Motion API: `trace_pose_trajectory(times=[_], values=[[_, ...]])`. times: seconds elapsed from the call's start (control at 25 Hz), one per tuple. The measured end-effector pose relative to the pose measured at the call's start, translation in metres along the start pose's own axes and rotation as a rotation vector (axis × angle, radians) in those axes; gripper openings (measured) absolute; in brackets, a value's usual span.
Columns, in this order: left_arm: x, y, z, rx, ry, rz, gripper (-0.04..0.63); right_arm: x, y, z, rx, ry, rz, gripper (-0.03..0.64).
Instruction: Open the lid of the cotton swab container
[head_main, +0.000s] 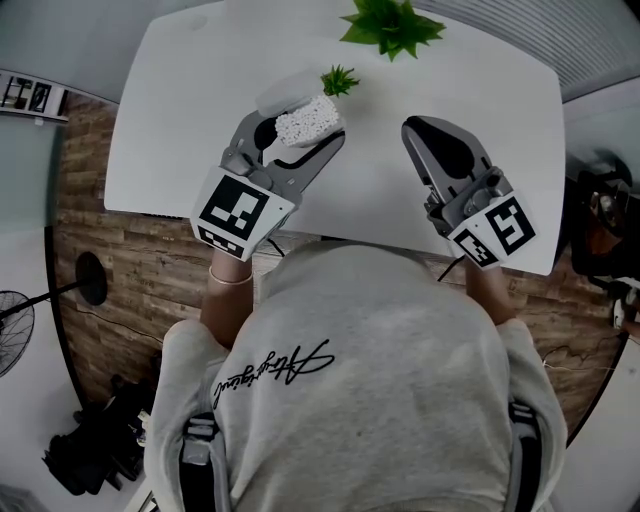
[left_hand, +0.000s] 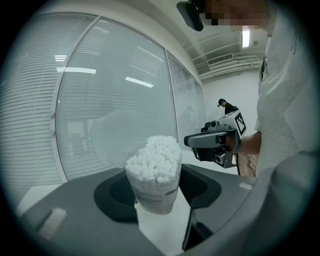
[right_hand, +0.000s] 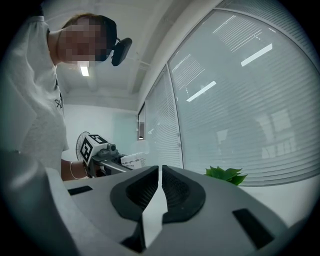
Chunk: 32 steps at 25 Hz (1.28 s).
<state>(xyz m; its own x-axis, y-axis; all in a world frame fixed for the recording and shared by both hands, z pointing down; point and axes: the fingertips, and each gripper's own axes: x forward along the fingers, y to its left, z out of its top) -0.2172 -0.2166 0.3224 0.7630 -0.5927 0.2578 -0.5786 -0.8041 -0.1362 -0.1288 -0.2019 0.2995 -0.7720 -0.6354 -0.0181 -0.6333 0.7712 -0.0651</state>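
Observation:
The cotton swab container (head_main: 308, 120) is a clear tub packed with white swab heads, lifted above the white table (head_main: 180, 120). My left gripper (head_main: 296, 136) is shut on the container (left_hand: 156, 192), one jaw on each side. Its translucent lid (head_main: 283, 92) is swung back, away from the mouth, so the swabs (left_hand: 156, 159) lie bare. The lid (left_hand: 107, 135) shows as a hazy shape behind the tub. My right gripper (head_main: 424, 134) hovers to the right, apart from the tub, shut with nothing between its jaws (right_hand: 160, 176). From its view the left gripper (right_hand: 107, 159) and the tub (right_hand: 132, 160) show at left.
A small green plant (head_main: 340, 80) stands just behind the container and a larger one (head_main: 392, 25) at the table's far edge. The larger plant (right_hand: 225, 175) also shows by the window blinds. The table's near edge runs just under both grippers.

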Motion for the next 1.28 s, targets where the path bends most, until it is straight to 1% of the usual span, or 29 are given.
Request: trace_pose_trajectory(times=[0.36, 0.6, 1.28], values=[[-0.0033, 0.0081, -0.0010, -0.010, -0.005, 0.025, 0.238, 0.0005, 0.0004, -0.0008, -0.011, -0.005, -0.015, 0.018], [-0.0038, 0.0077, -0.0029, -0.009, 0.005, 0.021, 0.238, -0.0009, -0.0024, 0.0009, -0.003, -0.016, -0.035, 0.002], [-0.0040, 0.0091, -0.0068, -0.021, 0.004, 0.015, 0.236, -0.0033, -0.0070, -0.0020, 0.001, -0.007, -0.077, 0.001]])
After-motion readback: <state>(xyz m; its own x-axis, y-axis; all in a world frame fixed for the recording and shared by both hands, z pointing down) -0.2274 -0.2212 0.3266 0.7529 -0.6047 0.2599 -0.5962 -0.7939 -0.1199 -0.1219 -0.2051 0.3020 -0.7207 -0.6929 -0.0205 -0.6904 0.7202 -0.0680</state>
